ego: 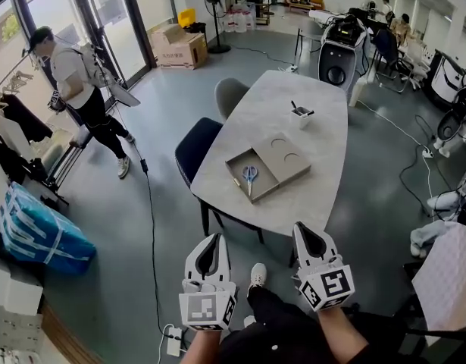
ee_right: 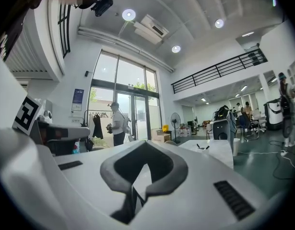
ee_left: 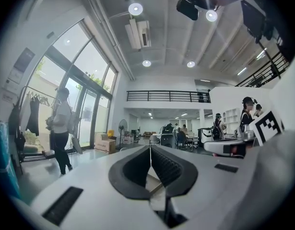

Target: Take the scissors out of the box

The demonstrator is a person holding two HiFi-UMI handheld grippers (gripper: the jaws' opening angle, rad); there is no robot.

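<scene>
Nearest the lens, at the lower edge of the head view, the left tool (ego: 210, 241) and the right tool (ego: 307, 232) are held side by side, both aimed at the counter (ego: 293, 89) above them in the frame and well apart from it; in the left gripper view the left tool (ee_left: 149, 148) has its dark ribbed pads pressed together with nothing between them, and in the right gripper view the right tool (ee_right: 146, 143) is likewise closed and empty; the scissors (ego: 250, 175) lie flat in the box (ego: 234, 165), a shallow open cardboard tray at the centre of the frame near the counter's lower-left edge, with a cardboard panel (ego: 287, 152) bearing two round recesses against its upper-right side and a cup (ego: 301, 115) of pens farther up; the long axis of the scissors runs nearly up-and-down in the frame, the blue handle loops apparently toward the top and the closed pale blades pointing toward the bottom, that is, toward the tools; the scissors should be light, rigid and thin, with smooth metal blades that would slip under a pinch and lie flush on the tray floor; the thicker plastic handles, or the pivot just below them, look the better place to take hold, approached from above, since the low walls would hinder a level reach; the tray itself is probably light and may slide.
</scene>
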